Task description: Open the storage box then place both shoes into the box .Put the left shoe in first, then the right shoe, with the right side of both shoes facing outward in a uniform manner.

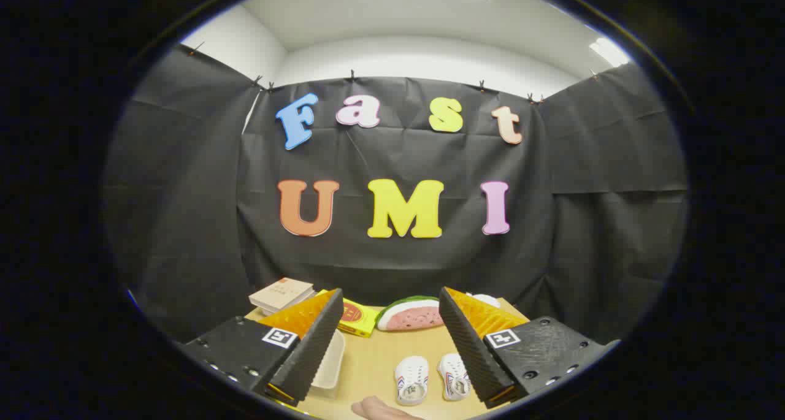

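Note:
Two small white shoes lie side by side on the wooden table point(374, 362), between my fingers and toward the right one: one shoe point(411, 380) on the left, the other point(454, 376) partly hidden behind the right finger. A translucent storage box point(328, 365) sits by the left finger, mostly covered by it; I cannot tell if its lid is on. My gripper point(391, 322) is held high above the table, open, with nothing between its fingers.
At the table's far edge lie a pale book point(281, 294), a yellow book point(357, 319), a watermelon-slice toy point(412, 314) and a white object point(486, 299) behind the right finger. A person's hand point(381, 409) rests at the near edge of the table.

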